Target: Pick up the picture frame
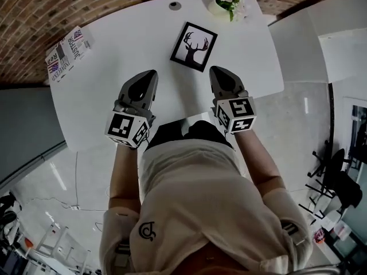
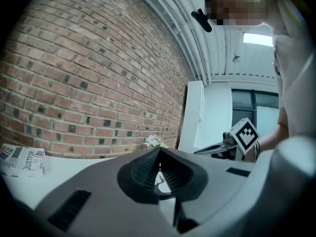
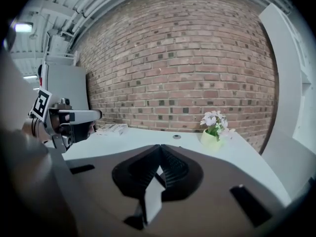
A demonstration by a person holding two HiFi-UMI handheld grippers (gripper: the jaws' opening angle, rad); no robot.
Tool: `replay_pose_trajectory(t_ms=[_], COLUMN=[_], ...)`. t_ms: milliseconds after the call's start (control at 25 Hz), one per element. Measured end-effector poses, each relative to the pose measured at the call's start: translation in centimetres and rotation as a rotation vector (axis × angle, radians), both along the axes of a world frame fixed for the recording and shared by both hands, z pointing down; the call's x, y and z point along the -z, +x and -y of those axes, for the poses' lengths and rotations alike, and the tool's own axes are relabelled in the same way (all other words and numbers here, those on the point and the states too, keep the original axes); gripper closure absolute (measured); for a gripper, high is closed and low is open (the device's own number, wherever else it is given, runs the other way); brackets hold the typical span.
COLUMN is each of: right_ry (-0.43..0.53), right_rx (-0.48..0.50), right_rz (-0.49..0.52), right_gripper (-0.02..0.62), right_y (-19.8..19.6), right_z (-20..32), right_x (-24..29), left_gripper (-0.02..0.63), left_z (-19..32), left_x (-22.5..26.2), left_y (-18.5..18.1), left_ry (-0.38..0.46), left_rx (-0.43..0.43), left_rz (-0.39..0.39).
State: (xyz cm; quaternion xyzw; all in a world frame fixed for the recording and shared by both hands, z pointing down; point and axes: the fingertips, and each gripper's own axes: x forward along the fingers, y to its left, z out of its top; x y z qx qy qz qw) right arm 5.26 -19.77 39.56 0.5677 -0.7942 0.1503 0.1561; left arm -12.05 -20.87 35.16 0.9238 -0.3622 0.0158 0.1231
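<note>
A black picture frame with a deer-head silhouette on white lies flat on the white table, near its far middle. My left gripper is shut and empty, hovering near the frame's lower left. My right gripper is also shut and empty, just to the frame's lower right. Neither touches the frame. In the left gripper view a sliver of the picture frame shows through the gap behind the closed jaws, and the right gripper's marker cube is at the right.
A small pot of white flowers stands at the table's far edge. A folded newspaper lies at the far left. A round grommet sits in the tabletop. A brick wall runs behind the table.
</note>
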Motion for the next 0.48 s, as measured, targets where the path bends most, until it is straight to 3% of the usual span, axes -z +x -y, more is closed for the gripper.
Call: replay_pose_trajectory(t_ms=[320,480], right_ry=[-0.176,-0.334], right_rx=[0.069,0.081], right_rz=[-0.006,0.002], right_gripper=[0.587,0.482], right_y=[0.8,1.5], right_z=[3.6,4.9], right_x=[-7.2,-12.2], left_gripper=[0.594,0.594], left_z=[2.1,3.1], left_x=[-4.7,-7.0], left_y=[1.3,2.2], left_ry=[-0.071,-0.096], left_rx=[0.020,0.036], left_rz=[0.014,0.039])
